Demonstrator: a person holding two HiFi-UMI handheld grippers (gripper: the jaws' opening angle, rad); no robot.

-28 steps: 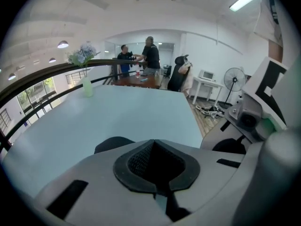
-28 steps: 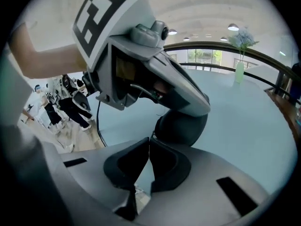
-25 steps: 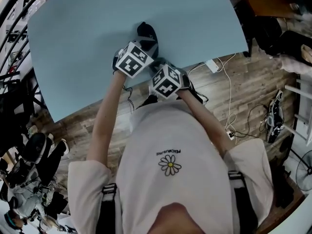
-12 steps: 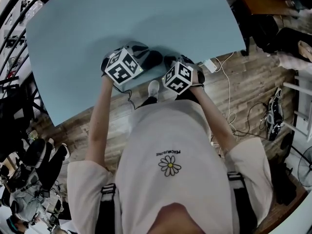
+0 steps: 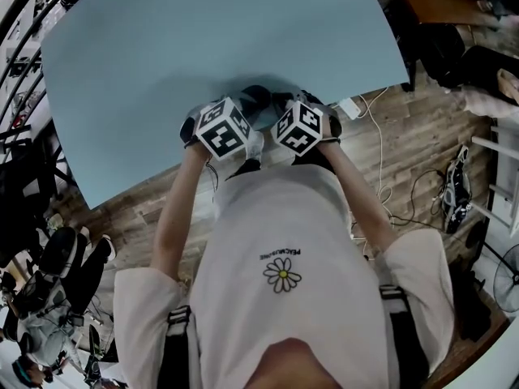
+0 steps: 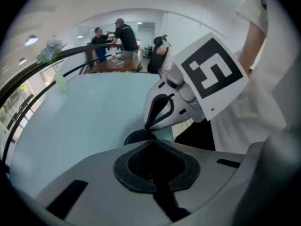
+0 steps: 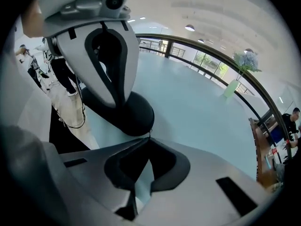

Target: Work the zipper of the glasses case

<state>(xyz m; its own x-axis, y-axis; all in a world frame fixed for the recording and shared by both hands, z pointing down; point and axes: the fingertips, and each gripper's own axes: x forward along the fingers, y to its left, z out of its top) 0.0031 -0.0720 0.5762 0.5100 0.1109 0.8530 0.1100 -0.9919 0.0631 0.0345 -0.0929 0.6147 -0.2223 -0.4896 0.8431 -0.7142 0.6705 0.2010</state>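
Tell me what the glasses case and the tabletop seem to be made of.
The glasses case: black and matte, rounded without creases, and a fine weave seems to show in the left gripper view. Likely fabric over a stiff shell, though that is a guess.
The tabletop: pale blue, flat, seamless, with a soft sheen. Probably laminate or painted board; the look cannot settle which.

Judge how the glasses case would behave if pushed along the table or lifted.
The glasses case looks domed and undented where the left gripper grips it, so probably fairly stiff. It looks small beside the jaws, so likely light. On the smooth table it may slide.
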